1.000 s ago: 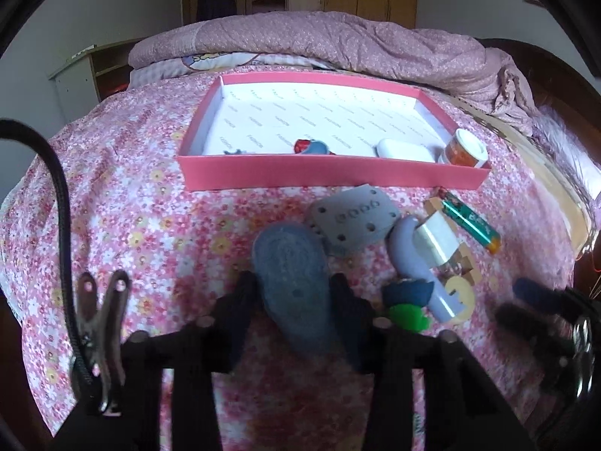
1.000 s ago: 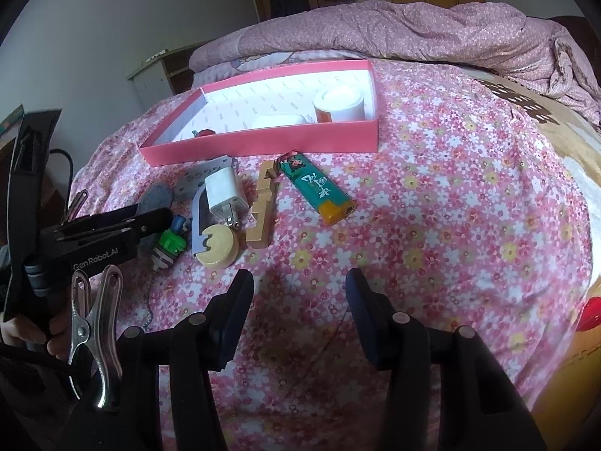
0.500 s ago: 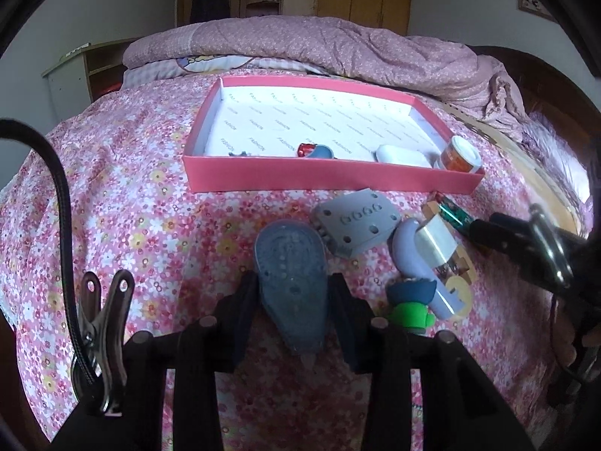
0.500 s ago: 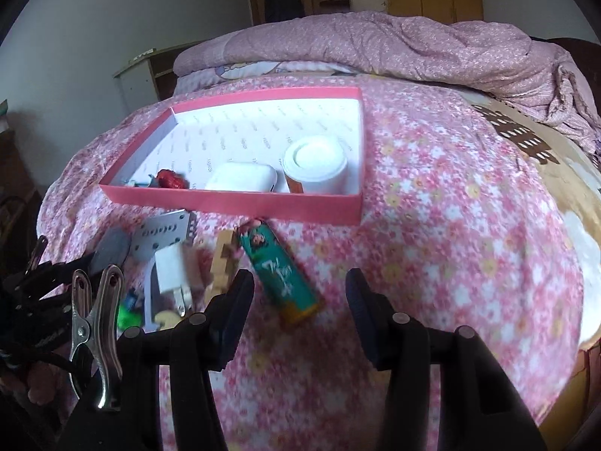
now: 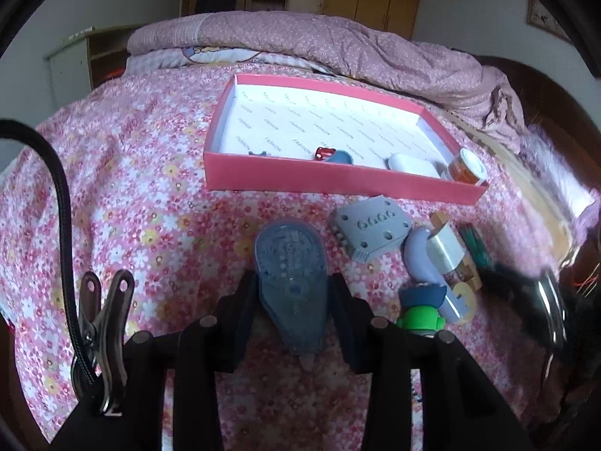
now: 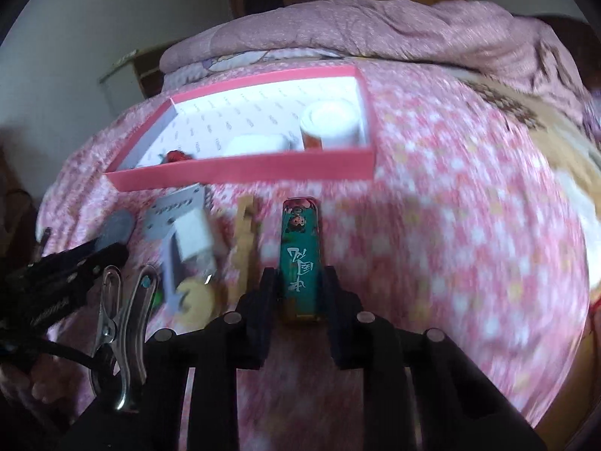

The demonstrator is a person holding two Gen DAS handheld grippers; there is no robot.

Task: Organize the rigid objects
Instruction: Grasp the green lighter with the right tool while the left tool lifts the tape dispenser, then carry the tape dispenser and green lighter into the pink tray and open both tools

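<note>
pink box [image 5: 338, 182] lining: "FASHION" repeated | grey block [image 5: 370, 225]: "6666" | green lighter [image 6: 301, 259]: Chinese characters

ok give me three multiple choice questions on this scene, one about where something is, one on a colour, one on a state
1. Where is the white-lidded jar?
A. on the bedspread beside the green lighter
B. inside the pink tray, in its near right corner
C. between the left gripper's fingers

2. What colour are the walls of the tray?
A. pink
B. blue
C. brown

3. What lies between the fingers of the right gripper?
A. nothing
B. the wooden piece
C. the green lighter

Answers:
1 B, the jar stands inside the tray's corner.
2 A, every wall shows pink.
3 C, the lighter lies lengthwise between both fingers, though a firm grip cannot be confirmed.
</note>
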